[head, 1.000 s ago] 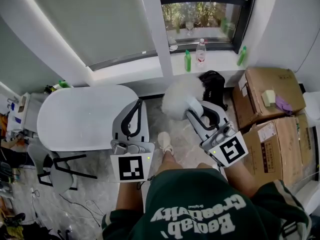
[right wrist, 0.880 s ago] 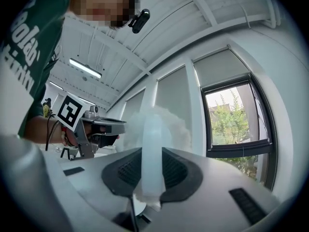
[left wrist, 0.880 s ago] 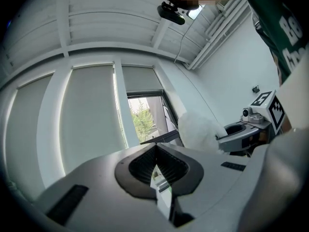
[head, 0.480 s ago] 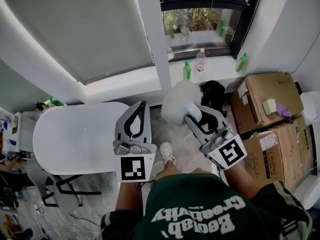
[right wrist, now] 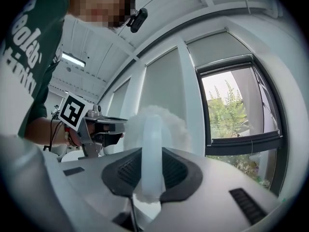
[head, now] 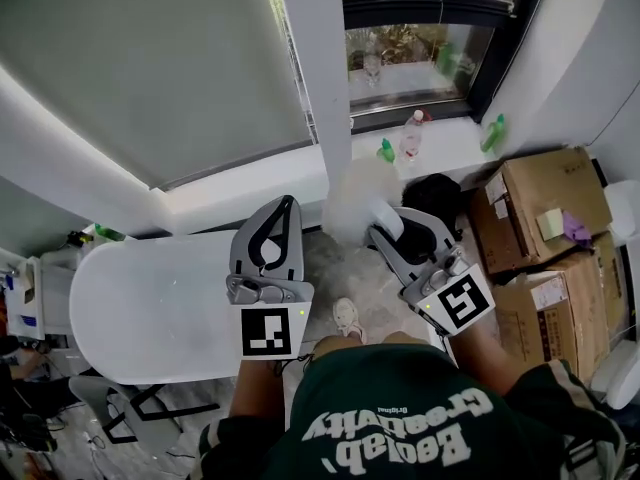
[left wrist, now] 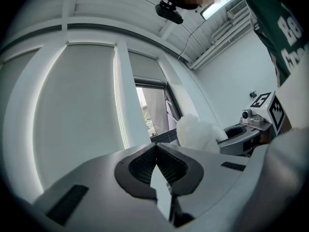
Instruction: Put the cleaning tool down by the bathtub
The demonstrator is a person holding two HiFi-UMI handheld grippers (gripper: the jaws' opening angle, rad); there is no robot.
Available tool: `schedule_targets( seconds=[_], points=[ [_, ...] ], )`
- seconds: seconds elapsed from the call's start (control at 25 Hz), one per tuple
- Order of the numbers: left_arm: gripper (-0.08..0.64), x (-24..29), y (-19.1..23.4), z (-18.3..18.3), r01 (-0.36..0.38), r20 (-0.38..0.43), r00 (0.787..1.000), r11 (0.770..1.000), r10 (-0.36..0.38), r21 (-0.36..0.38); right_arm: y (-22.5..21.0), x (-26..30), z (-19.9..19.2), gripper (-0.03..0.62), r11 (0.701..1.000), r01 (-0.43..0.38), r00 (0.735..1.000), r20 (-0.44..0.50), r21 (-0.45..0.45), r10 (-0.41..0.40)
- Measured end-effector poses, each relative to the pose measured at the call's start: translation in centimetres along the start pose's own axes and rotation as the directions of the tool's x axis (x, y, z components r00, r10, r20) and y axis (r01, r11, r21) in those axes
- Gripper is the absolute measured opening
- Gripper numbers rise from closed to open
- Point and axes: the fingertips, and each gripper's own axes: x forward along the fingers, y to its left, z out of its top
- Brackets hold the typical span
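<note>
**Cleaning tool** point(head: 356, 196): a duster with a white fluffy head on a pale, translucent handle point(right wrist: 153, 149). It is held off the floor and not set down, with the head toward the window wall. In the right gripper view the handle stands upright between the dark pads, with the fluff above it.

**Right gripper** point(head: 398, 226): fingers point(right wrist: 126, 170) part-way closed and clamped on the handle from both sides.

**Left gripper** point(head: 283, 208): just left of the tool and apart from it. Its fingers are closed tip to tip with nothing between them. In the head view it overlaps the bathtub's right end.

**Bathtub** point(head: 150, 303): white and oval, at lower left. Its far long edge runs along the wall below the blind.

**Floor** point(head: 335, 268): a narrow pale strip between the bathtub's right end and the boxes. One shoe point(head: 348, 318) stands in it.

**Black bag** point(head: 440, 193): at the strip's far end, just right of the duster head and below the sill.

**Cardboard boxes** point(head: 540, 203): stacked along the right side, closing that edge of the strip.

**Window sill** point(head: 450, 153): carries three bottles point(head: 412, 138), two green and one clear.
</note>
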Motion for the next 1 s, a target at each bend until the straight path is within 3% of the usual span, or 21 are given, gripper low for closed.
schedule_targets(
  seconds=[0.68, 1.0],
  points=[
    [0.003, 5.8, 7.1, -5.0, 0.036, -0.009, 0.999, 0.998, -0.037, -0.058, -3.6, 9.1, -2.3, 0.092, 0.997, 0.077, 0.997, -0.031, 0.011, -0.077],
    [0.003, 6.8, 8.1, -6.0, 0.012, -0.013, 1.0, 0.996, -0.013, -0.092, -3.8, 10.3, -2.5, 0.092, 0.999, 0.05, 0.998, -0.038, -0.007, -0.05]
  ],
)
